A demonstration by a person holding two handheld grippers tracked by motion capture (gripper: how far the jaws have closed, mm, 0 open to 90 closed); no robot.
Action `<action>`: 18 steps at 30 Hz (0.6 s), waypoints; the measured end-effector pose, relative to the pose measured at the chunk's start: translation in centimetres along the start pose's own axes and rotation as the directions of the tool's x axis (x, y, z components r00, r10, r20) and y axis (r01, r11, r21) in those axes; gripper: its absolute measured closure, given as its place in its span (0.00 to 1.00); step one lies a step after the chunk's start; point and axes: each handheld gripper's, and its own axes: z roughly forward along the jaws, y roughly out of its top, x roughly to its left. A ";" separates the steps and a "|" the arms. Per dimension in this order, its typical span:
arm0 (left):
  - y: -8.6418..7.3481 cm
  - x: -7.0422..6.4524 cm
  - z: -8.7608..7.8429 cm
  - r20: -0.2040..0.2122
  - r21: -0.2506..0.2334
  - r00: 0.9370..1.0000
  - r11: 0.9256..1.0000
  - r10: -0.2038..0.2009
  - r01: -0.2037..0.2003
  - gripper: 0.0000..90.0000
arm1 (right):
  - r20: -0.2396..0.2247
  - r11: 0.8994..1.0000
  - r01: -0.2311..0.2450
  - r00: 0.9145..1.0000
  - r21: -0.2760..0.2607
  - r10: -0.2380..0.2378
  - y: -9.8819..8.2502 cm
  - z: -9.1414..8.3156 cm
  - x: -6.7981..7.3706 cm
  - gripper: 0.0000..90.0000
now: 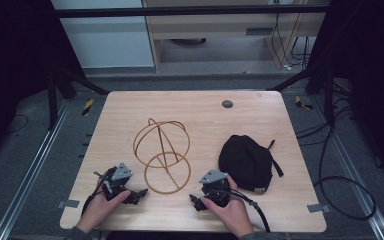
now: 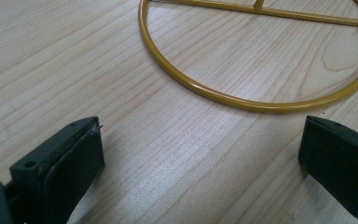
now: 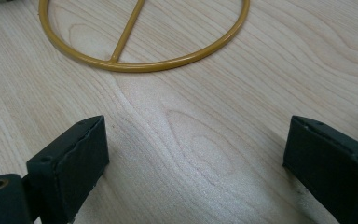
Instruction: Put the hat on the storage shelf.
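Left gripper [image 1: 141,192]: jaws spread wide, nothing between them, bare wood under the gap in the left gripper view. It rests low at the near left of the table [image 1: 260,112], held by the left hand [image 1: 100,207].

Right gripper [image 1: 194,200]: jaws equally wide apart, empty, over bare wood. Held by the right hand [image 1: 230,212] at the near edge, right of centre.

Wire stand [image 1: 162,155]: yellow-gold, mid-table, between and just ahead of the two grippers. Flat ring base with a cross-bar lies on the wood; a stem rises from it, leaning away from the person and left, into crossed hoops at the top. Neither gripper touches it; the base ring's rim [image 2: 242,100] lies just beyond both sets of jaws.

Black cap [image 1: 245,161]: on the table right of the stand, just beyond the right gripper, strap trailing to the right.
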 end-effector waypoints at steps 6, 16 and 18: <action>0.0 0.0 0.0 -0.001 0.001 1.000 1.000 -0.001 0.001 0.00 | 0.000 1.000 0.001 1.000 0.001 -0.001 0.0 0.0 0.0 0.07; -0.1 -0.2 -0.1 0.001 0.001 1.000 1.000 0.001 -0.001 0.00 | 0.073 0.999 0.018 0.997 0.047 -0.022 1.1 -2.5 0.1 0.09; -0.1 -0.2 -0.1 0.002 0.003 1.000 1.000 0.004 -0.004 0.00 | 0.098 0.998 0.028 0.995 0.048 -0.033 1.2 -3.6 0.1 0.09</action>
